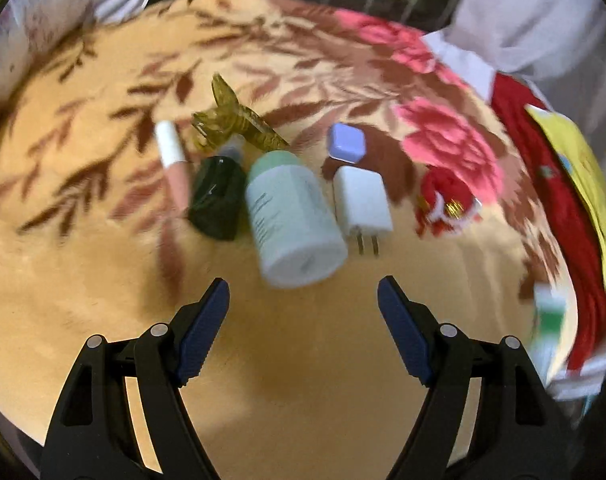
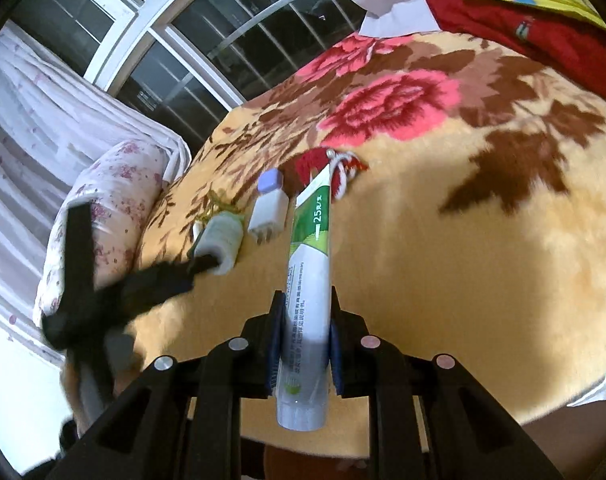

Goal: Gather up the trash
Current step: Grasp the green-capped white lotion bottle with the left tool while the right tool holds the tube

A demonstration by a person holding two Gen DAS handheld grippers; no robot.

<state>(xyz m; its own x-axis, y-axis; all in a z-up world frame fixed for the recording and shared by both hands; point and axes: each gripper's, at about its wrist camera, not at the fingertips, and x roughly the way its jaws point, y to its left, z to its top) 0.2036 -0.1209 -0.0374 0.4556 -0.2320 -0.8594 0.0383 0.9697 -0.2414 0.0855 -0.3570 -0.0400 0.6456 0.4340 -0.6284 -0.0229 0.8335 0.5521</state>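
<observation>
My right gripper (image 2: 305,300) is shut on a white and green tube (image 2: 309,280), held above the floral blanket (image 2: 463,240). My left gripper (image 1: 303,292) stands open just short of a pale green bottle (image 1: 291,216) that lies on its side; nothing is between its fingers. Beside that bottle lie a dark green bottle (image 1: 217,200), a pink lip gloss tube (image 1: 173,164), an amber hair claw (image 1: 235,120), a white plug charger (image 1: 363,200), a small lilac case (image 1: 346,143) and a red tasselled charm (image 1: 447,200). The left gripper (image 2: 199,266) shows blurred in the right wrist view, near the pale green bottle (image 2: 221,240).
A floral pillow (image 2: 103,216) lies at the bed's left edge below a barred window (image 2: 207,40). Red fabric (image 1: 543,184) and a yellow cloth (image 1: 583,176) lie at the right. White cloth (image 1: 523,20) hangs at the far right. The near part of the blanket (image 1: 303,380) is plain yellow.
</observation>
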